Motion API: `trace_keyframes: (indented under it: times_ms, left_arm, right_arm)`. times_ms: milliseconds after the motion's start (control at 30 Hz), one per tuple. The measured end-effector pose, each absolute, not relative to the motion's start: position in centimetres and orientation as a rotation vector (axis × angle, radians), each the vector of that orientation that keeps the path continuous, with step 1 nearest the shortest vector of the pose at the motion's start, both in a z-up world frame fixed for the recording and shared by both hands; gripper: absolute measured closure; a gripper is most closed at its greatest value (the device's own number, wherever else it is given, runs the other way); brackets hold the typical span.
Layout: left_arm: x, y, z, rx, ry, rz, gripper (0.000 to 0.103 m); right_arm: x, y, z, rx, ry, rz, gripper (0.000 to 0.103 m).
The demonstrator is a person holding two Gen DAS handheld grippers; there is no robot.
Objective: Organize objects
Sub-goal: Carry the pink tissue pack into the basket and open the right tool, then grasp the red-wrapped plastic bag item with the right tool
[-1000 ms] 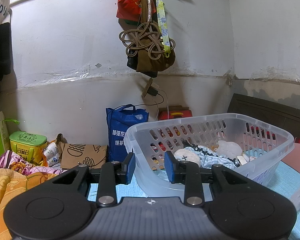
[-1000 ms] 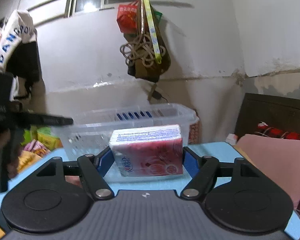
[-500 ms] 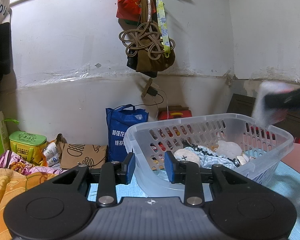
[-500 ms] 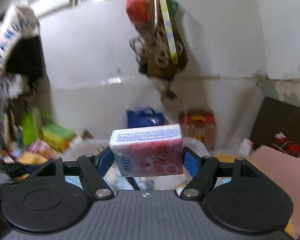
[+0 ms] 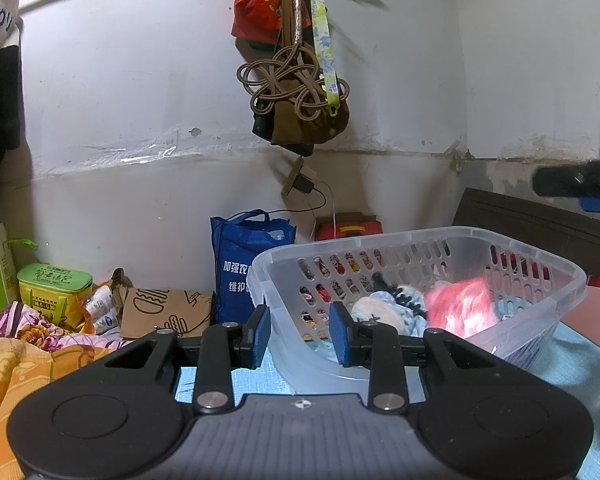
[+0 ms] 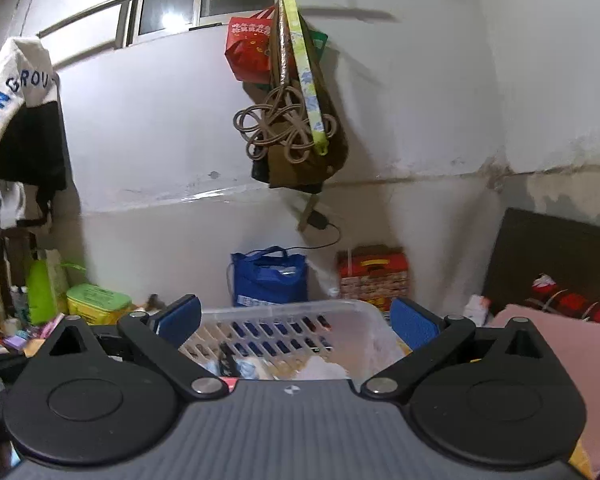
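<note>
A clear plastic basket (image 5: 540,256) stands on the light blue surface with cloth items in it. A red tissue pack (image 5: 460,308), blurred by motion, lies inside the basket on its right side. My left gripper (image 5: 300,336) stays low, just in front of the basket's near left corner; its blue pads are a narrow gap apart with nothing between them. My right gripper (image 6: 296,322) hovers above the basket (image 6: 340,308), its jaws opening wide and empty. One of its fingers (image 5: 560,178) shows at the upper right of the left wrist view.
A blue shopping bag (image 5: 252,264) and a red carton (image 6: 374,276) stand by the wall behind the basket. To the left lie a green box (image 5: 54,292), a brown paper bag (image 5: 164,312) and orange cloth (image 5: 12,368). A pink cushion (image 6: 560,344) is at the right.
My right gripper rose and moved over the basket with the tissue pack, then opened; the pack dropped into the basket. The left gripper and the basket stayed still.
</note>
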State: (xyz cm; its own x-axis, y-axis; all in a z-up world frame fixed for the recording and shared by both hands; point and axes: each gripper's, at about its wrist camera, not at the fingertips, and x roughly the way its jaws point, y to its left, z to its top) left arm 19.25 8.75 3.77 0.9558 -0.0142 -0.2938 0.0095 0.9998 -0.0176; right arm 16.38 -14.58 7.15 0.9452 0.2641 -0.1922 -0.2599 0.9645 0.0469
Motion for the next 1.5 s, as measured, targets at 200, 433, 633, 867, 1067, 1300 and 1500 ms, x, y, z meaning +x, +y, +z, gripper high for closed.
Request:
trace_keyframes:
  times_ms: [200, 433, 633, 867, 1067, 1300, 1500]
  left_arm:
    - [19.2, 8.7, 3.8, -0.016, 0.298, -0.012, 0.067]
    - [19.2, 8.7, 3.7, -0.015, 0.298, -0.011, 0.067]
    - [19.2, 8.7, 3.7, -0.015, 0.298, -0.012, 0.067]
    - [19.1, 8.7, 3.8, -0.013, 0.298, -0.015, 0.067]
    - [19.2, 8.7, 3.8, -0.013, 0.298, -0.014, 0.067]
    - [19.2, 8.7, 3.8, -0.013, 0.298, -0.015, 0.067]
    - [19.2, 8.7, 3.8, -0.013, 0.298, -0.014, 0.067]
  right_arm:
    - [12.6, -15.3, 4.5, 0.051, 0.19, 0.244, 0.0]
    - [8.4, -13.7, -1.3, 0.171, 0.289, 0.171, 0.0]
    - [4.9, -9.8, -4.9, 0.168, 0.313, 0.175, 0.0]
    - [2.8, -5.9, -5.7, 0.092, 0.294, 0.268, 0.0]
    - [2.1, -4.3, -6.7, 0.064, 0.324, 0.299, 0.0]
    - [2.0, -2.9, -7.6, 0.003, 0.318, 0.284, 0.009]
    - [1.7, -2.2, -8.0, -0.017, 0.297, 0.325, 0.04]
